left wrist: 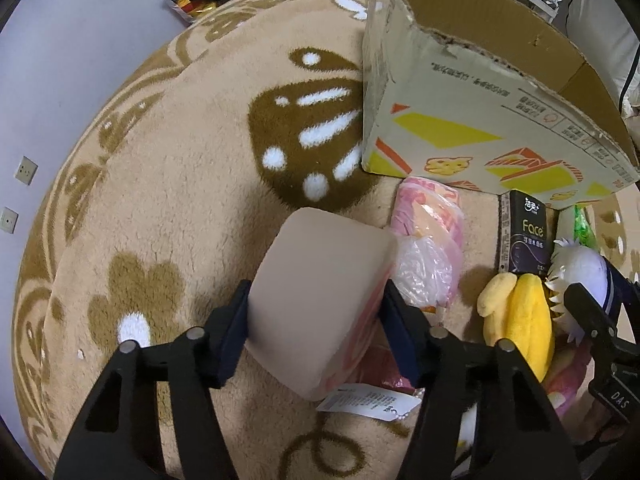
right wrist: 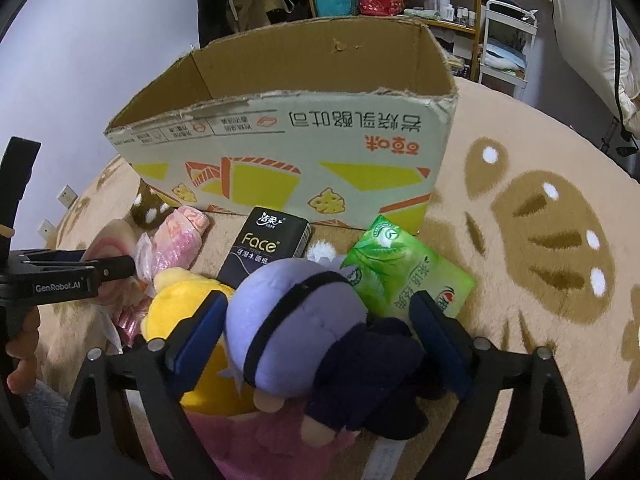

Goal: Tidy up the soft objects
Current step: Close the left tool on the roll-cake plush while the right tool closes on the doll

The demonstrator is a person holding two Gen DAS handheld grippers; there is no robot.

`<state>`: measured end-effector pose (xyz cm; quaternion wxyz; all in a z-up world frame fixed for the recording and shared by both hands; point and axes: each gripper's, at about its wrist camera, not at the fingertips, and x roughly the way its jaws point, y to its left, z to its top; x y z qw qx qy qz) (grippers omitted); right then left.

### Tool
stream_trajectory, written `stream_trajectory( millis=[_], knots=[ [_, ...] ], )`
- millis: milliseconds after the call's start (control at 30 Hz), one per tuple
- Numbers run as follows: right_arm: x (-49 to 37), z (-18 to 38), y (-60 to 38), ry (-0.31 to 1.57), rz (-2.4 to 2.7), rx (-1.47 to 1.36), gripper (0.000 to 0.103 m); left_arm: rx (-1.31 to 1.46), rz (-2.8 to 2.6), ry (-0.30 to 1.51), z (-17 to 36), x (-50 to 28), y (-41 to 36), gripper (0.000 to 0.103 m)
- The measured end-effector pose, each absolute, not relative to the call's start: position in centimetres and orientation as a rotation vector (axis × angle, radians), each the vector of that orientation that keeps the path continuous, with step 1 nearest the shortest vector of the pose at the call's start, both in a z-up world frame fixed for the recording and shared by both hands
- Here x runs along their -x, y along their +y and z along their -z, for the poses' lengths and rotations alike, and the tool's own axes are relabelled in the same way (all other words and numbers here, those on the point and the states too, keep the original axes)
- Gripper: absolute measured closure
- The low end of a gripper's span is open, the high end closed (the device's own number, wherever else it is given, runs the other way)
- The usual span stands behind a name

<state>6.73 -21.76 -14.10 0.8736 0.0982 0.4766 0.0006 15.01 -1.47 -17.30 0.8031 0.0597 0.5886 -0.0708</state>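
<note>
The left claw (left wrist: 316,312) grips a beige and pink cushion (left wrist: 320,304), a blue pad pressed on each side, on a tan patterned rug (left wrist: 160,200). The right claw (right wrist: 316,324) stands wide around a purple-headed doll (right wrist: 296,320) in dark clothes; the left pad lies against the head, the right pad just apart. Beside the doll lies a yellow plush toy (right wrist: 176,304). Further off are a black tissue pack (right wrist: 264,248), a green packet (right wrist: 400,276) and pink bagged items (left wrist: 428,240). Beyond them stands an open cardboard box (right wrist: 296,160).
</note>
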Motion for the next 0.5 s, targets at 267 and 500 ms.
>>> stream_trajectory(
  millis=[267,500],
  knots=[
    [-5.9,12.6,-22.1,0.937,0.01,-0.211,0.013,-0.166,0.131,1.214,16.4,-13.8,-2.0,0.053],
    [-5.7,11.7,-21.5,0.901,-0.034,-0.193,0.024,-0.156,0.105,1.179,15.1,-12.6,-1.4,0.055]
  ],
)
